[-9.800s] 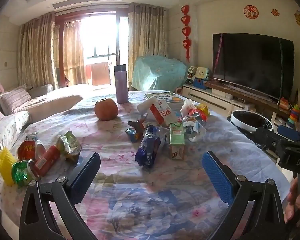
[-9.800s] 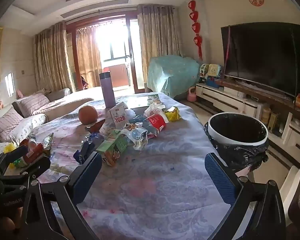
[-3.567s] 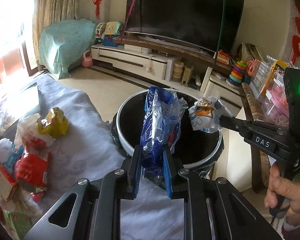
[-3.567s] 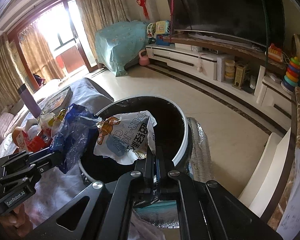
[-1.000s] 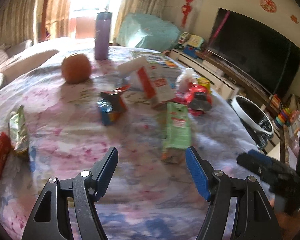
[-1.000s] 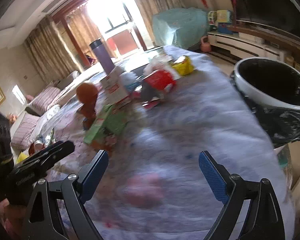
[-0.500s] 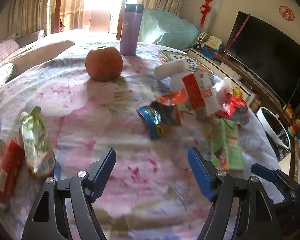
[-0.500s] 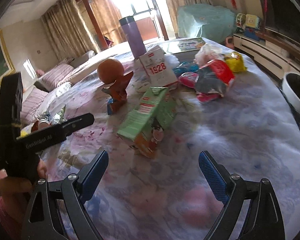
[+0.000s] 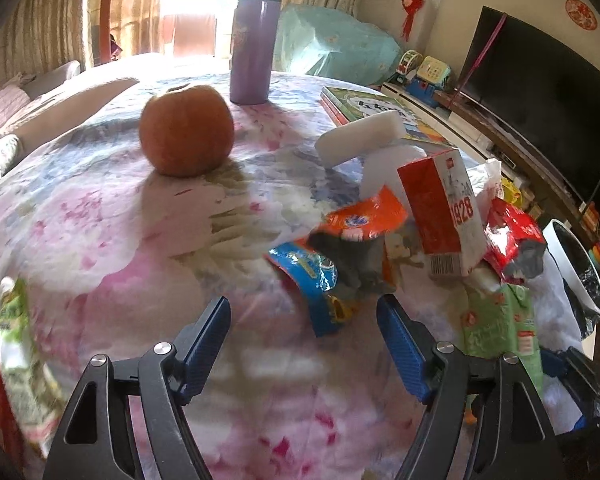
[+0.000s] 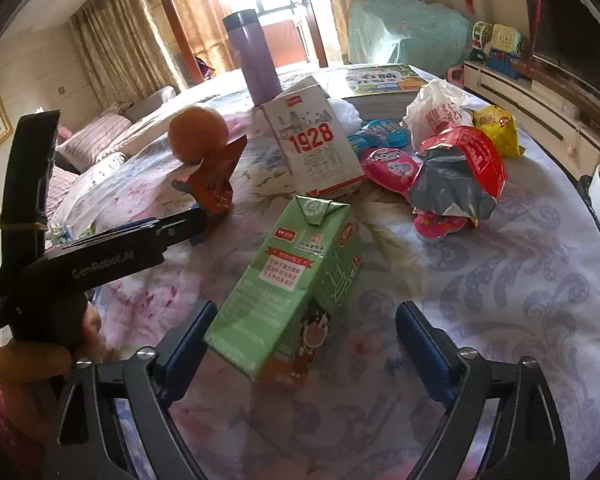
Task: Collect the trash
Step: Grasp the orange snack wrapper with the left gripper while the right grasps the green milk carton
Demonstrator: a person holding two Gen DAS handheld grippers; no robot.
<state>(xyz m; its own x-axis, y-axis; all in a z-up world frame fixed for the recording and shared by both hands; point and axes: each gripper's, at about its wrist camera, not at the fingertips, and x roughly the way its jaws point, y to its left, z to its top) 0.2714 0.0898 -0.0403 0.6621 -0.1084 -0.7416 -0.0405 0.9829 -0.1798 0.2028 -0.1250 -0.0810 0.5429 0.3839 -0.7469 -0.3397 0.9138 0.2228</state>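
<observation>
Trash lies on the flowered tablecloth [image 9: 100, 240]. My left gripper [image 9: 304, 344] is open, and a crumpled blue and orange snack wrapper [image 9: 320, 280] lies just ahead of its fingertips. In the right wrist view that gripper [image 10: 196, 218] reaches in from the left, beside the wrapper [image 10: 216, 184]. My right gripper [image 10: 306, 344] is open and its jaws are closing. A green drink carton [image 10: 296, 292] lies on its side between them. The left pad [image 10: 192, 340] is close to the carton's corner and the right pad stands apart. The carton [image 9: 496, 320] also shows in the left wrist view.
Farther back are a red and white "1928" carton [image 10: 316, 144], a red foil bag [image 10: 460, 176], pink and yellow packets, an orange [image 9: 186, 130], a purple flask [image 9: 256, 44] and books. A bin [image 9: 576, 268] lined with a black bag stands off the table's right edge.
Both grippers have moved in closer over the table. The wrapper now sits just ahead of the left fingers and the green carton between the right ones, whose jaws have narrowed a little.
</observation>
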